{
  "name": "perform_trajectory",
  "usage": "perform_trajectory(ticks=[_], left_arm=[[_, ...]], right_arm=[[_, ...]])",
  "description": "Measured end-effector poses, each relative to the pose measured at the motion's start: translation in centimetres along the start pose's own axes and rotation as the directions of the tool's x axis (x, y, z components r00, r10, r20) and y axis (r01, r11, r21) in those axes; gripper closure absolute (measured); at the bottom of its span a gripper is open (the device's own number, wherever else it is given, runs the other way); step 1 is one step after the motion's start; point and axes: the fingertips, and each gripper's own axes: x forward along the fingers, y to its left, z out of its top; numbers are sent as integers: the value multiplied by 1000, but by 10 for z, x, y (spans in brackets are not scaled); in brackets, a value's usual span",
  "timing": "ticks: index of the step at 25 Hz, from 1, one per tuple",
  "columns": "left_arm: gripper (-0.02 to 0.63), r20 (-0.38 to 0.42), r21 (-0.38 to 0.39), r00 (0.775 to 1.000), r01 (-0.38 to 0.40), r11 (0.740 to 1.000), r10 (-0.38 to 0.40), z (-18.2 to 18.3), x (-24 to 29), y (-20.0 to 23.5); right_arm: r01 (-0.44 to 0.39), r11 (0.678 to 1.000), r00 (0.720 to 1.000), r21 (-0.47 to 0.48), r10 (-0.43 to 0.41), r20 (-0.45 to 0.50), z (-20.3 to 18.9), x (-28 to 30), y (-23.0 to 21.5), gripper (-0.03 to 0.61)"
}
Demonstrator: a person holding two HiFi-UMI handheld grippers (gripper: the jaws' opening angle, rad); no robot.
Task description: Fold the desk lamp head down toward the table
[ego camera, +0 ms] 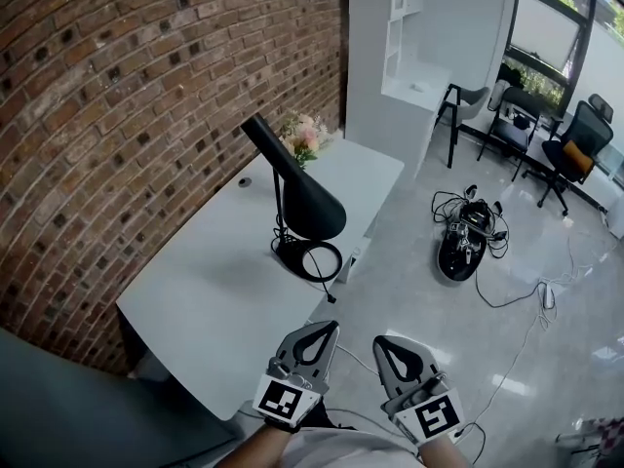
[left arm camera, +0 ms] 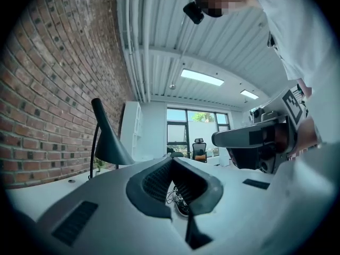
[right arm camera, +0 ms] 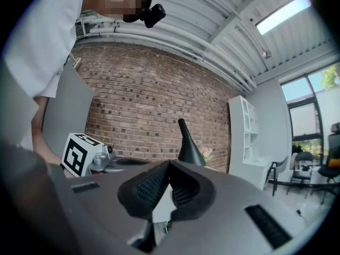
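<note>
A black desk lamp (ego camera: 302,191) stands on the white table (ego camera: 214,291), near its right edge. Its cone head tilts with the wide mouth down to the right and the narrow end up to the left, over a ring base with a coiled cord (ego camera: 312,259). Both grippers hover low in the head view, off the table's near corner and well short of the lamp. My left gripper (ego camera: 327,328) is shut and holds nothing; so is my right gripper (ego camera: 382,342). The lamp (left arm camera: 106,142) shows left of the left gripper (left arm camera: 172,161), and the lamp (right arm camera: 188,142) rises beyond the right gripper (right arm camera: 169,165).
A brick wall (ego camera: 117,115) runs along the table's far side. Flowers (ego camera: 304,136) stand behind the lamp. A white shelf unit (ego camera: 405,47) is at the back. On the floor to the right lie a dark device with tangled cables (ego camera: 466,237); office chairs (ego camera: 575,149) stand beyond.
</note>
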Motion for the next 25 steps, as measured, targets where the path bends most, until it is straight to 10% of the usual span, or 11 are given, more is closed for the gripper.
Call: perform_trajectory(ticks=[25], left_arm=[[606,-3,-1,1000,-19,1000,19,1,10,12]], right_arm=[[-45,999,999,12,45,27,7,16,-3,563]])
